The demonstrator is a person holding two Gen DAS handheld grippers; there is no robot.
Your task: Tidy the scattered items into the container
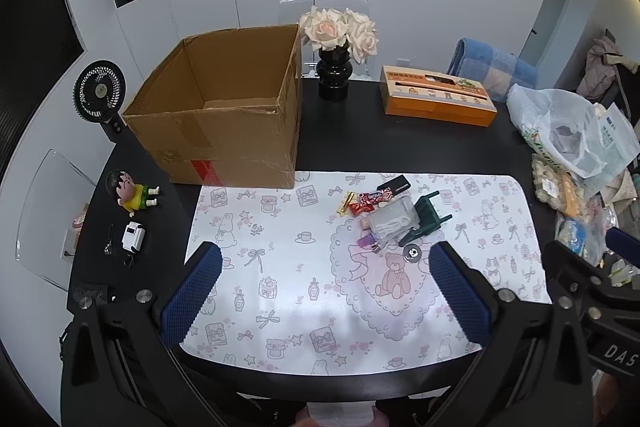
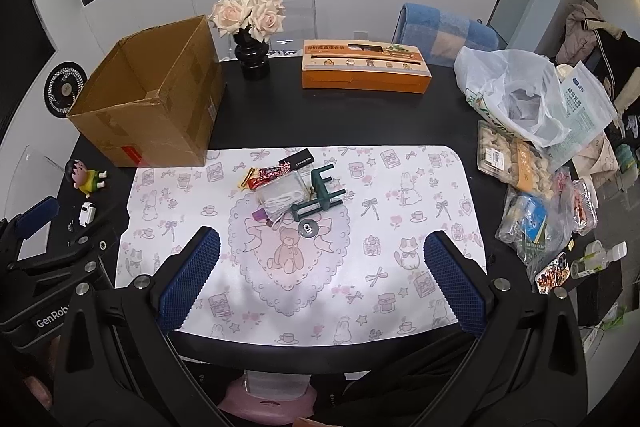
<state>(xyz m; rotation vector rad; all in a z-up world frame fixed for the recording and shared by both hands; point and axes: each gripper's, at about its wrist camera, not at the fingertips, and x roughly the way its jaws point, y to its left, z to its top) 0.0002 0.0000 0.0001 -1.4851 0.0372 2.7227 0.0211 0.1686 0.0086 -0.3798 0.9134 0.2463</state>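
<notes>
Both jaws stand wide and hold nothing: left gripper (image 1: 324, 291), right gripper (image 2: 320, 275). We see the scattered items (image 2: 288, 191) heaped on the mat (image 2: 400, 227); the cardboard box (image 1: 224, 107) shows only bare floor where visible.

1. You have bright, even indoor light in both views, coming from overhead.
2. A soft white glare patch sits on the patterned mat (image 1: 280, 291), near its front edge.
3. Shadows are faint and soft-edged.
4. Fisheye distortion bends the walls and table edge (image 2: 304, 345); corners vignette to black.
5. The centre is sharp; edges blur slightly.
</notes>
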